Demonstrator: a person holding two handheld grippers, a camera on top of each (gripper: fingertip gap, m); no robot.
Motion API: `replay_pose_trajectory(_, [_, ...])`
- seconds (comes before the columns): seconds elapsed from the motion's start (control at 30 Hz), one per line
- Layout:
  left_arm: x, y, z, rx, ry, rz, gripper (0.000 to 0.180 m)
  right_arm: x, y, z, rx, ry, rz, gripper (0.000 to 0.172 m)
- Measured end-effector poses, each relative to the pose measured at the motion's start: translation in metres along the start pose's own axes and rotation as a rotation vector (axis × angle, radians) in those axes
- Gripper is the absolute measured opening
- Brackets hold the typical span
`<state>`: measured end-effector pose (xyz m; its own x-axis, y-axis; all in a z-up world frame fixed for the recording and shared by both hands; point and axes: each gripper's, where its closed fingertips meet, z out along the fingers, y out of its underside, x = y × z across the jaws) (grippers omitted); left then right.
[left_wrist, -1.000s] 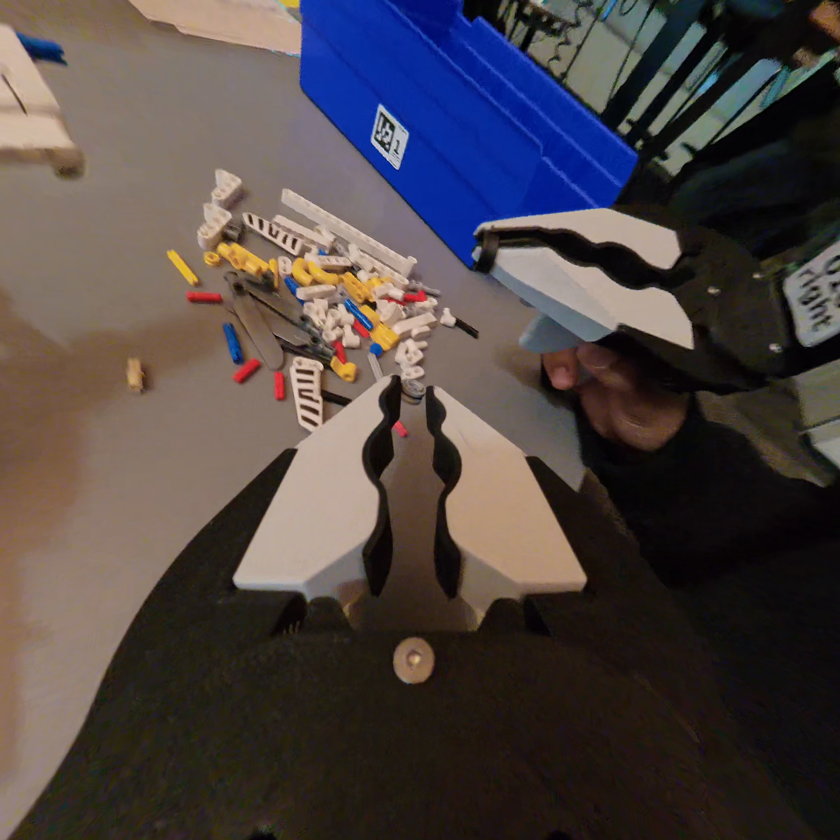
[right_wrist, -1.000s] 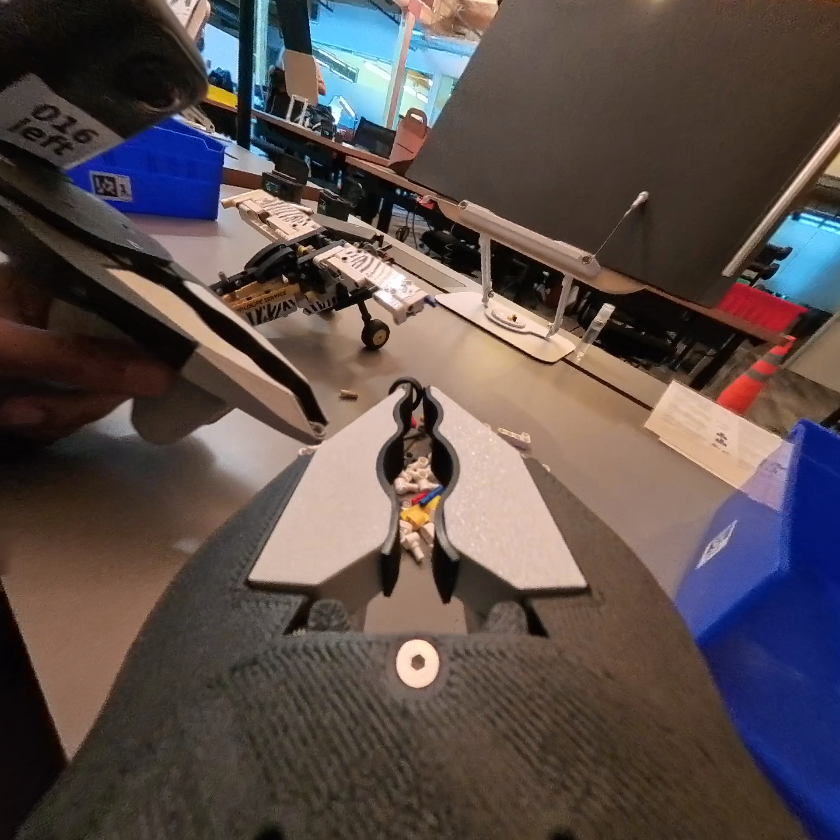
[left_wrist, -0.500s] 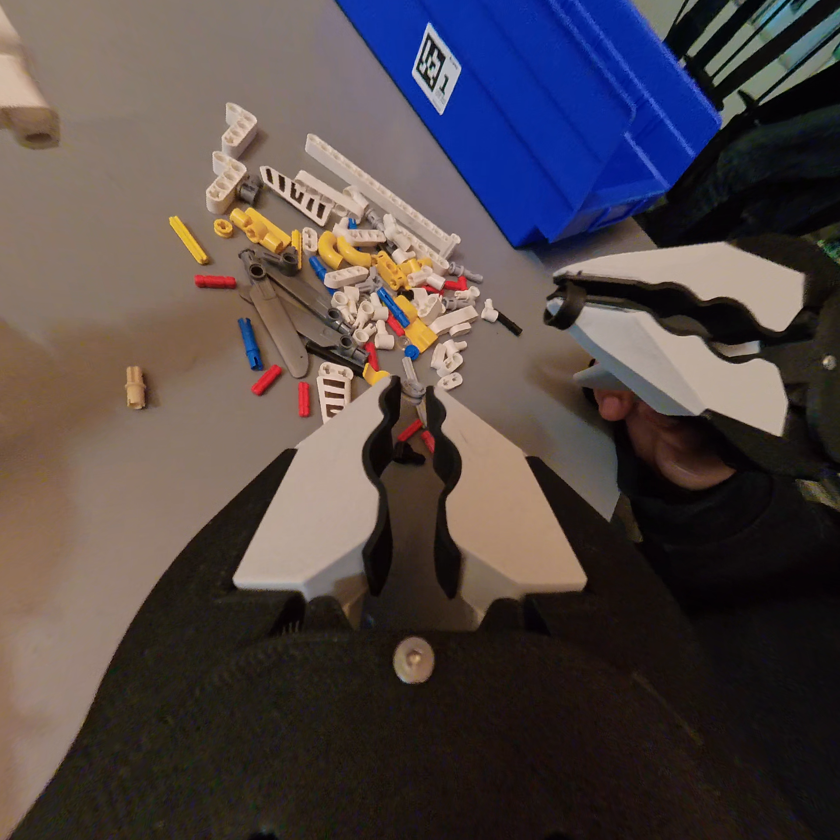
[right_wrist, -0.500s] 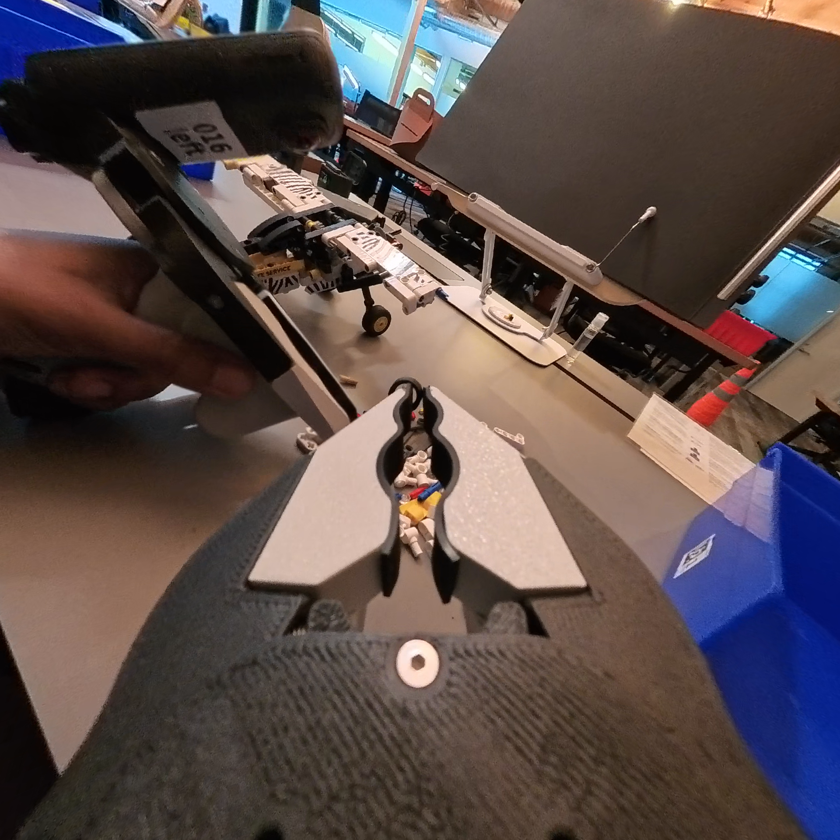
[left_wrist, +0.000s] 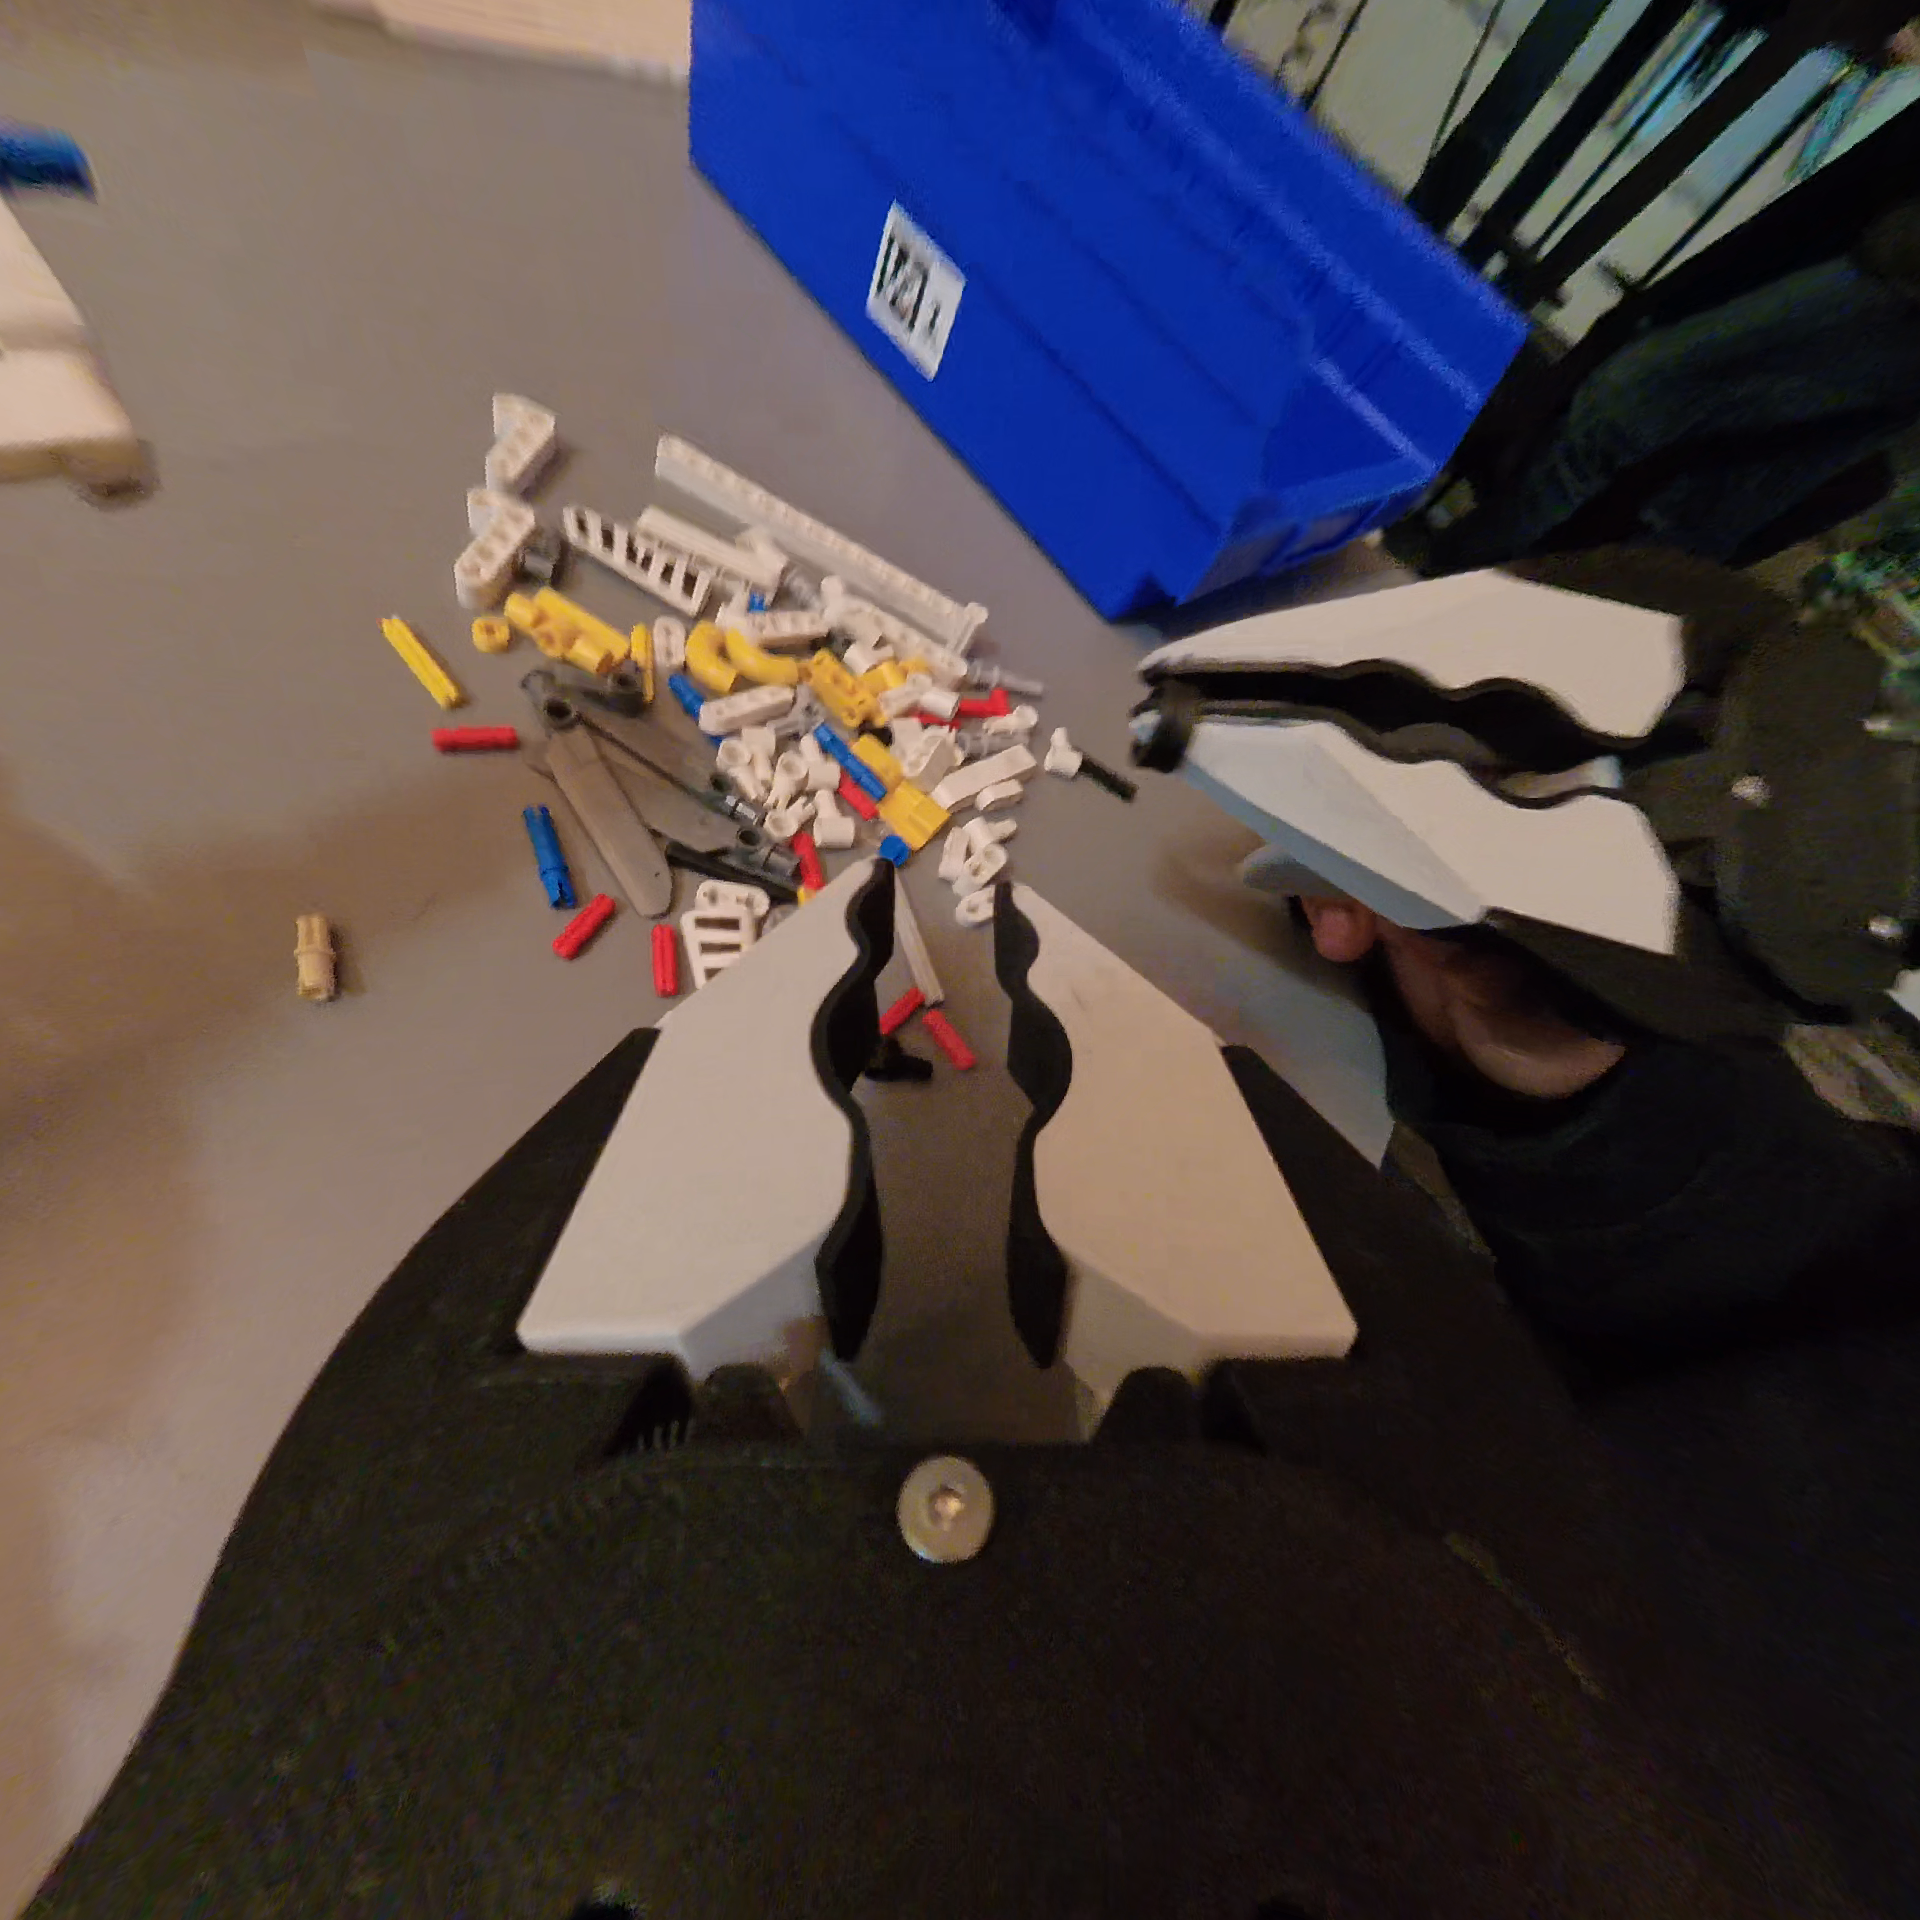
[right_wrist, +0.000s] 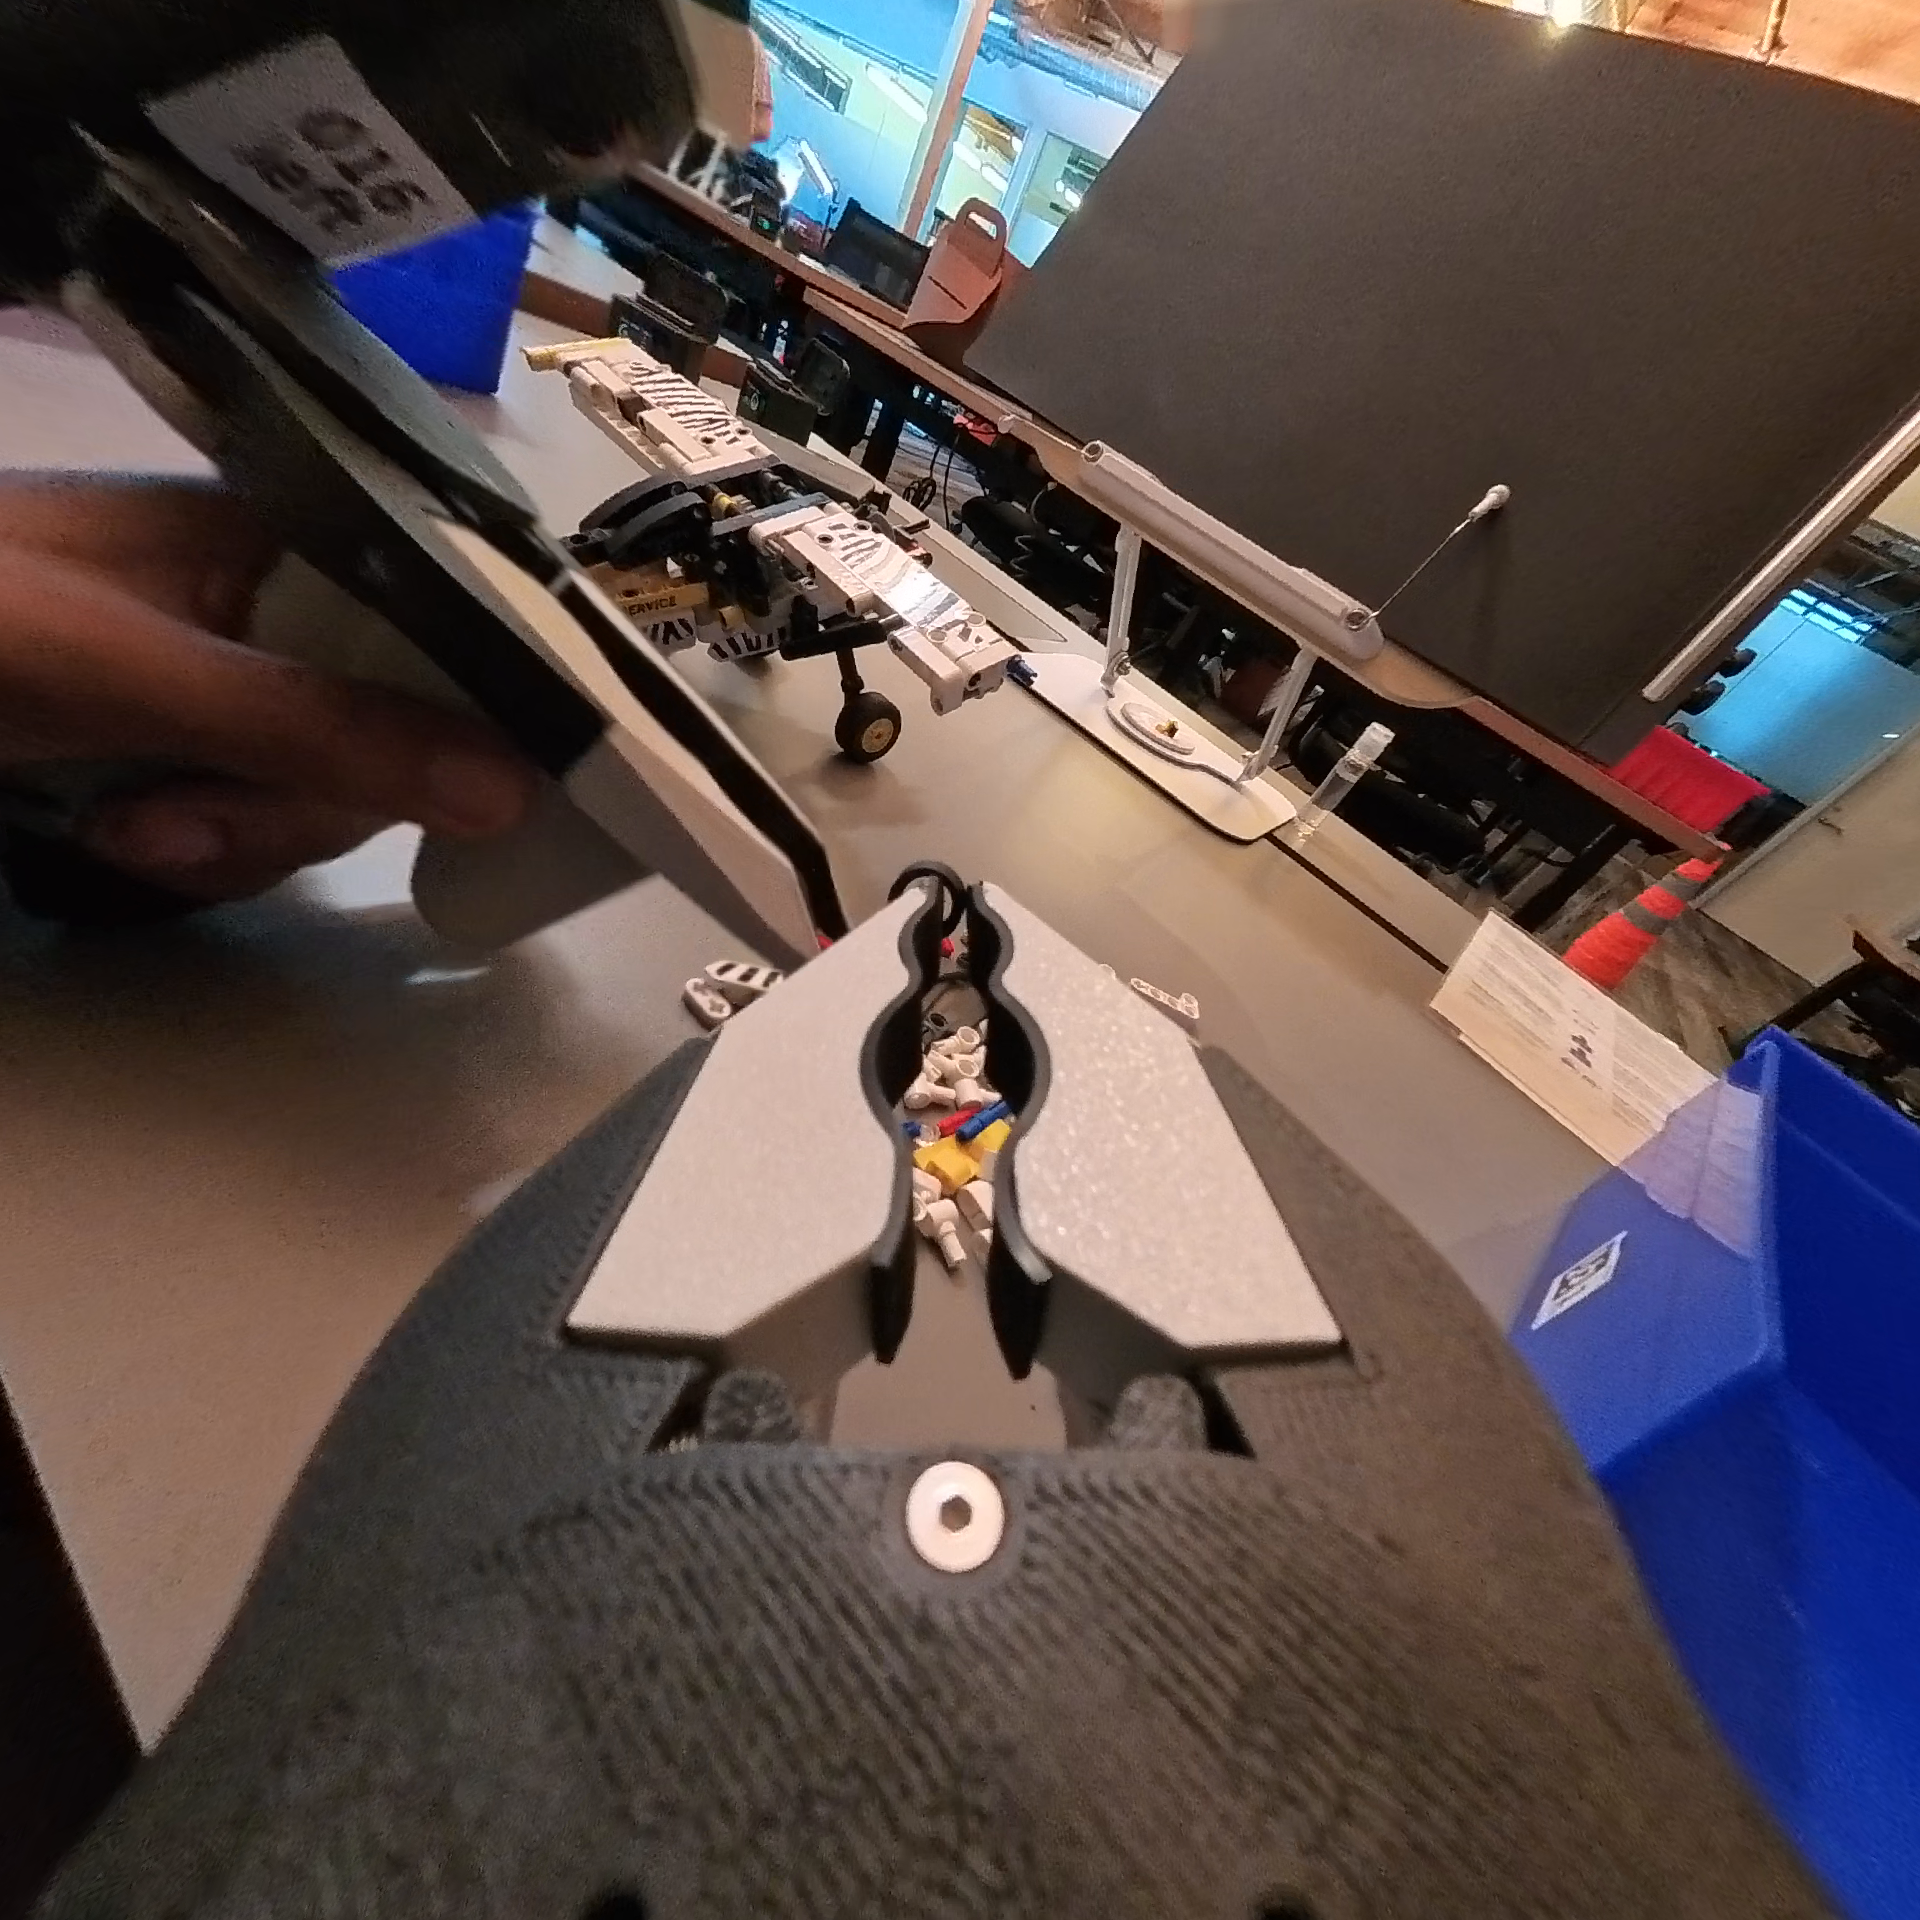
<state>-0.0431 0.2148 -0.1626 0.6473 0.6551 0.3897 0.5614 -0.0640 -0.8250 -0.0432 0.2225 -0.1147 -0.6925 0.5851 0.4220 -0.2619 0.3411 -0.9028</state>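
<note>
My left gripper (left_wrist: 943, 894) hangs over the near edge of the heap of small building pieces (left_wrist: 790, 707) on the grey table (left_wrist: 260, 312), beside the blue bin (left_wrist: 1091, 312). Its jaws are spread and grip nothing; a thin pale rod (left_wrist: 920, 951) lies between them. Half a second ago they were narrower, with a small grey piece at the tips. My right gripper (right_wrist: 951, 899) is pressed together on a black ring (right_wrist: 914, 883), as before.

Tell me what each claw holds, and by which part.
Right claw pinches a black ring by its rim, at the tips. Left claw is open, holding nothing.
</note>
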Motion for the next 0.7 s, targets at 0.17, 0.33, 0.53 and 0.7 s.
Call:
replay_pose_trajectory(0.17, [0.02, -0.021, -0.025, 0.209, 0.136, 0.049, 0.015, -0.009, -0.001, 0.001, 0.001, -0.03, -0.038, 0.001])
replay_pose_trajectory(0.33, [0.037, -0.02, -0.031, 0.234, 0.219, 0.102, 0.006, -0.024, -0.008, 0.0, 0.033, -0.074, -0.094, 0.001])
replay_pose_trajectory(0.53, [0.02, -0.022, -0.04, 0.235, 0.115, 0.188, 0.0, -0.035, -0.02, -0.007, 0.113, -0.148, -0.087, 0.004])
replay_pose_trajectory(0.7, [0.016, -0.026, -0.044, 0.265, 0.183, 0.07, 0.0, -0.019, -0.013, -0.005, 0.083, -0.05, -0.085, 0.002])
